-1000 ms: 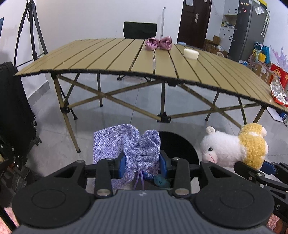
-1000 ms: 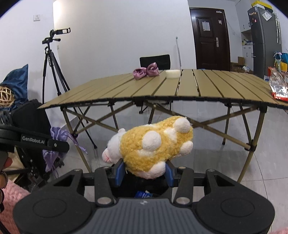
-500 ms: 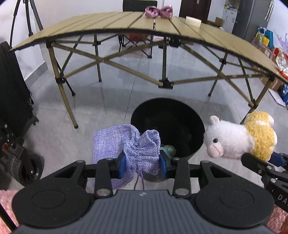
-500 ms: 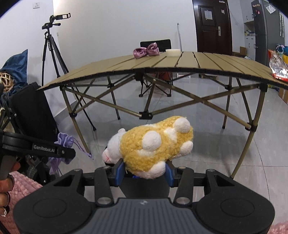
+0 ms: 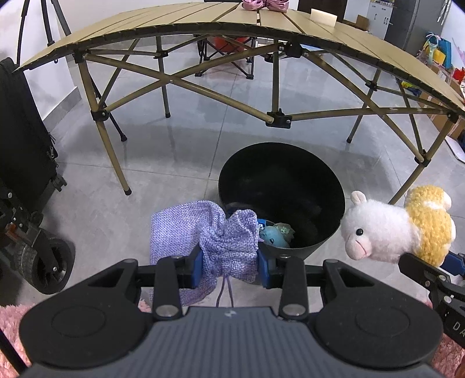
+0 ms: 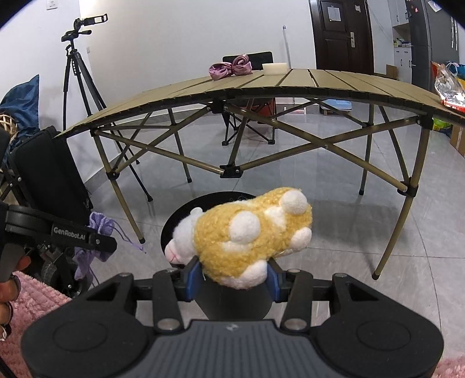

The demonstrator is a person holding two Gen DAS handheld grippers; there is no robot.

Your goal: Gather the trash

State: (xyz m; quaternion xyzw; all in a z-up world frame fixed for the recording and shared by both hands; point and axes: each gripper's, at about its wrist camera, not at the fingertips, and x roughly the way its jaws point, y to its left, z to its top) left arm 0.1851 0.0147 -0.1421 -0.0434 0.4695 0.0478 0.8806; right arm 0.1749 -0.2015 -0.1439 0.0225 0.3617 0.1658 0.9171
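Note:
My left gripper point(image 5: 229, 269) is shut on a lilac drawstring pouch point(image 5: 209, 235), held just above the near rim of a black round bin point(image 5: 314, 186) on the floor. A blue toy point(image 5: 274, 235) and other bits lie inside the bin. My right gripper point(image 6: 232, 274) is shut on a yellow and white plush sheep point(image 6: 250, 235), hanging over the bin point(image 6: 186, 215). The sheep point(image 5: 389, 229) also shows at the right of the left wrist view, beside the bin. The pouch point(image 6: 97, 235) and left gripper appear at the left of the right wrist view.
A folding slat table point(image 5: 162, 17) stands beyond the bin, bearing pink bows point(image 6: 229, 68) and a white block point(image 6: 274, 68). A black case point(image 5: 20, 139) on wheels and a tripod point(image 6: 78, 87) stand at the left. Pink rug point(image 6: 32, 293) lies near my hands.
Both grippers have sunk and tipped downward with their loads. The bin now shows wholly in the left wrist view and the table has risen in both views.

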